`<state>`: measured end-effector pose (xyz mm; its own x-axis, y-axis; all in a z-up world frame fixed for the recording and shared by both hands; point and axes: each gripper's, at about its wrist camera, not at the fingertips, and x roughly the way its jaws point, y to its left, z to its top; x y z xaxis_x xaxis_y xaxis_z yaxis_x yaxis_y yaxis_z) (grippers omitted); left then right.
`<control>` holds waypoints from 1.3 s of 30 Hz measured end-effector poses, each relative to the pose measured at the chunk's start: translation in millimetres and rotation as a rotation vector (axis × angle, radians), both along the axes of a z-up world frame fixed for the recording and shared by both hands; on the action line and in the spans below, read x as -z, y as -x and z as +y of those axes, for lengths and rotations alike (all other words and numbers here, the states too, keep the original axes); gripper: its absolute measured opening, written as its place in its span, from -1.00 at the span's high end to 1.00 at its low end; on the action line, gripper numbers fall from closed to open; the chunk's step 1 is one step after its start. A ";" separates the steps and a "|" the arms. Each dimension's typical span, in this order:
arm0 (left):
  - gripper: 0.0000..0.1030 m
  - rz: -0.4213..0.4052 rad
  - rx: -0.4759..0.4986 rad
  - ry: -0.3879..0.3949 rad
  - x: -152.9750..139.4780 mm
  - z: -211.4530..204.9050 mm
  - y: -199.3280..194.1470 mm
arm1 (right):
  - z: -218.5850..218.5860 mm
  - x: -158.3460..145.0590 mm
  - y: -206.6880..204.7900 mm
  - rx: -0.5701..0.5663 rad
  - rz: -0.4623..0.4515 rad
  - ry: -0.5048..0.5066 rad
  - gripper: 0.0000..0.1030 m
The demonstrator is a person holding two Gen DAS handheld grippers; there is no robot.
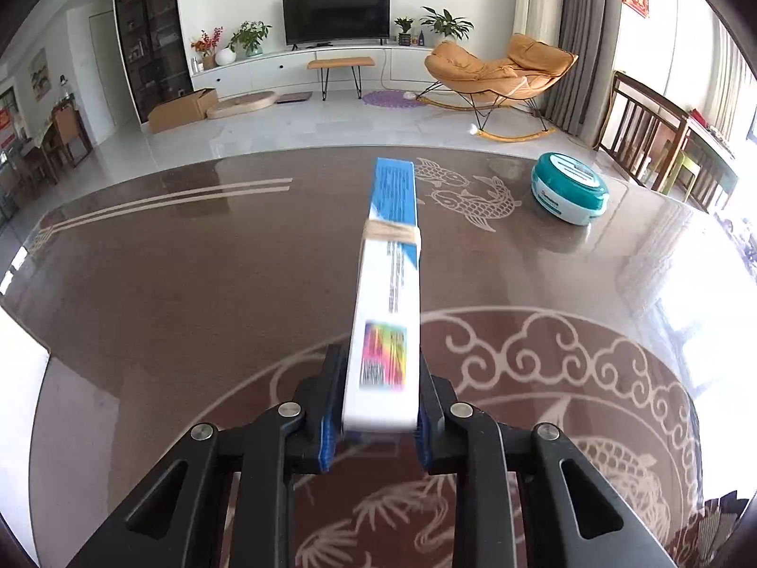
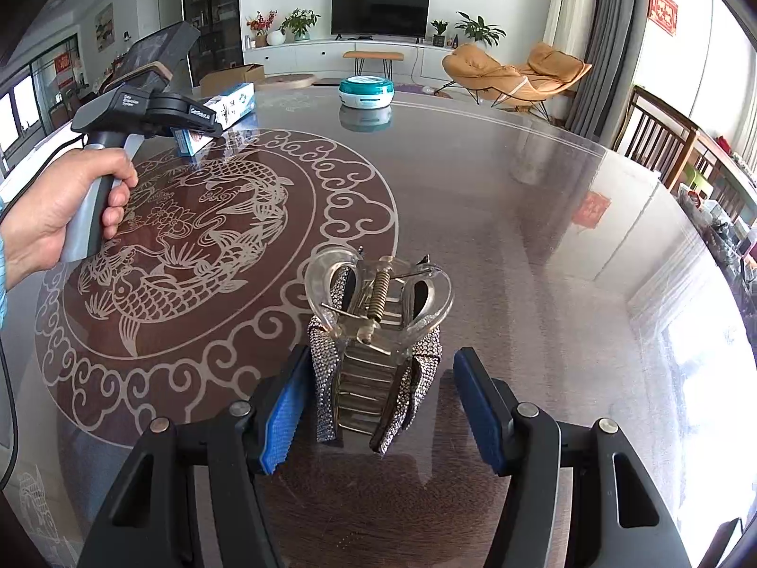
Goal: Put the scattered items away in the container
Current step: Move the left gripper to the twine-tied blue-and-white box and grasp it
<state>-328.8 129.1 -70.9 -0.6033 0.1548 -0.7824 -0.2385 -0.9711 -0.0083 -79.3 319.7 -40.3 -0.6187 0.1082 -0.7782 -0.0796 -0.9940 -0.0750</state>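
left tool (image 1: 374, 421) clamped, right tool (image 2: 378, 407) spread

Desk (image 2: 520, 217): carries all listed items.
Jar (image 2: 367, 91): on the desk at its far edge, well apart from the rest.
Box (image 1: 390, 284): between the fingers of the left tool (image 1: 376, 430), near the desk's left edge, raised off the surface, long axis toward the far edge.
Hair clip (image 2: 376, 350): on the desk near its near edge, between the spread fingers of the right tool (image 2: 378, 412), touching neither.
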 end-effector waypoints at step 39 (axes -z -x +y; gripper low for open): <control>-0.27 -0.034 0.013 0.016 10.0 21.7 46.3 | 2.8 2.7 3.6 -0.009 -0.003 0.052 -0.15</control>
<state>-375.1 150.8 -80.9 -0.5745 0.1498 -0.8047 -0.2508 -0.9680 -0.0012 -82.9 322.5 -43.0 -0.6170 0.0620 -0.7845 -0.0707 -0.9972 -0.0231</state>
